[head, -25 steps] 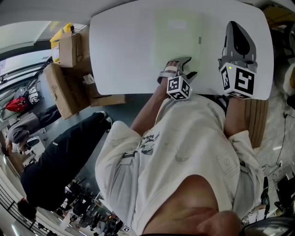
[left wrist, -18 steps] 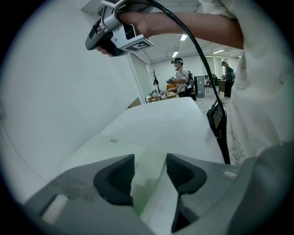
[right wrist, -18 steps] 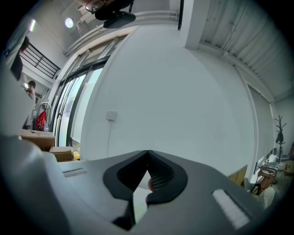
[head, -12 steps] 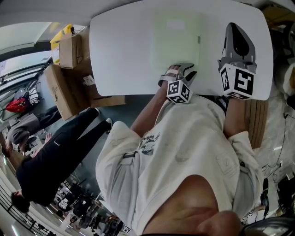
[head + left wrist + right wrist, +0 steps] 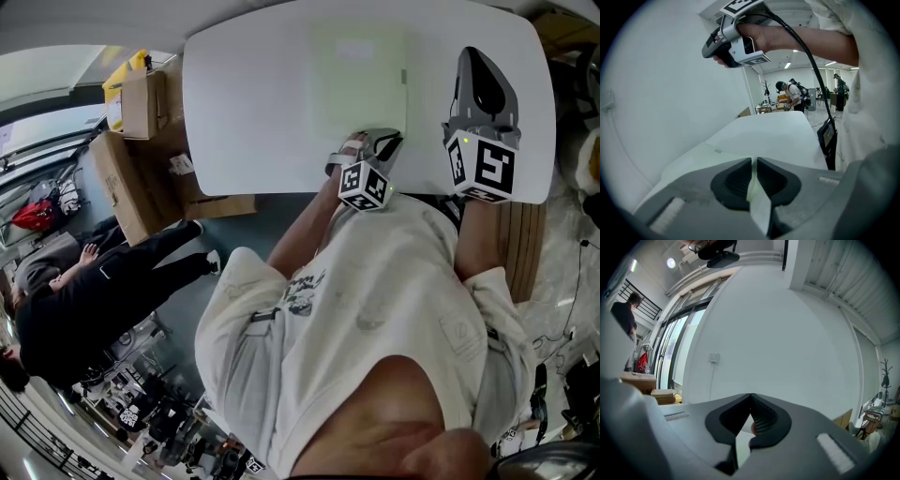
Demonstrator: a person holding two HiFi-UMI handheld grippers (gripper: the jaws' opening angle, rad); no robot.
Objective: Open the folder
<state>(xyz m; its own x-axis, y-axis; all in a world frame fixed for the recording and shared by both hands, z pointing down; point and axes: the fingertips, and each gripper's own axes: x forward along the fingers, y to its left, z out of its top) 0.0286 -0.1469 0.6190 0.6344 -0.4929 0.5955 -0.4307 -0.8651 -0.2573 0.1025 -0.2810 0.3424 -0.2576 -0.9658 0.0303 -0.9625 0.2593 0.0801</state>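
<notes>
folder: pale green folder point(image 5: 357, 80) lying flat on the white table point(image 5: 244, 103), about mid-table, its near edge right at the left gripper

left gripper: left gripper point(image 5: 380, 142) angles down onto that near edge. In its own view the jaws have just been closing and are now nearly together, with a thin pale green edge of the folder point(image 5: 701, 157) pinched between the dark pads point(image 5: 733, 180). Can't tell if that's just the cover or the whole thing

right gripper: right gripper point(image 5: 478, 61) sits over the table's right side, well apart from the folder. In its own view the right gripper point(image 5: 750, 395) has its jaw tips touching, nothing between them, and it faces a plain white wall with a light switch point(image 5: 714, 357)

around: cardboard boxes point(image 5: 141, 169) stacked by the table's left edge, and a person in dark clothes point(image 5: 103, 291) on the floor side
</notes>
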